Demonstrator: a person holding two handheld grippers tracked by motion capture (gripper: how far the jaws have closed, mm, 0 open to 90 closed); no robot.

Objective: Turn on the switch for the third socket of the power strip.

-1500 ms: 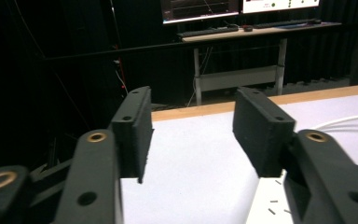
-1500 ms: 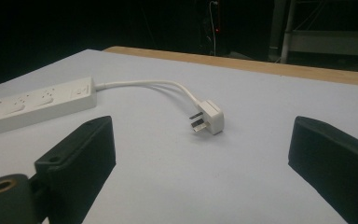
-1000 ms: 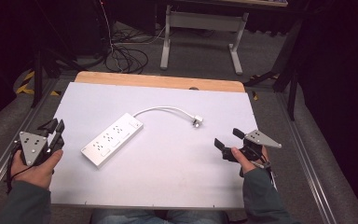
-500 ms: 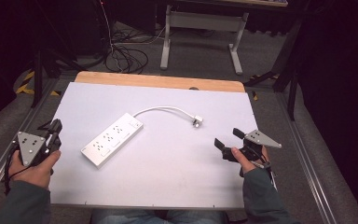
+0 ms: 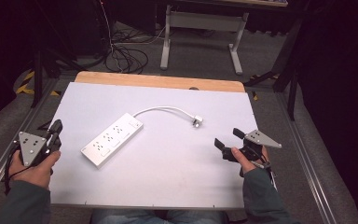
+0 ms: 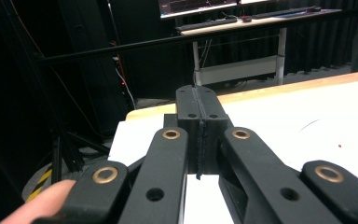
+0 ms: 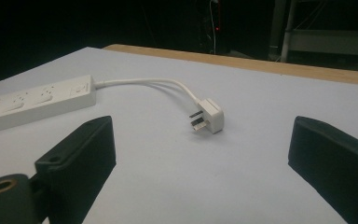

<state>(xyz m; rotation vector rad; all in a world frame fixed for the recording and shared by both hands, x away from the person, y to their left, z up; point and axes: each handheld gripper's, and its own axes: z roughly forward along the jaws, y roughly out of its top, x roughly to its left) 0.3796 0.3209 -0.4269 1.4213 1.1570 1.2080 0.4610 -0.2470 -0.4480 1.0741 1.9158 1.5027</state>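
White power strip [image 5: 112, 145] lying diagonally mid-table, cord curving to unplugged plug [image 5: 196, 122]

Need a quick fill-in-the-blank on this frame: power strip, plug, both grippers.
1. The left gripper has its jaws ____.
2. The right gripper has its jaws ____, with nothing between them.
3. The plug lies on the table, joined to the power strip by a ____ cable.
4. The plug lies nearer the ____ gripper.

Missing words: shut; open; white; right
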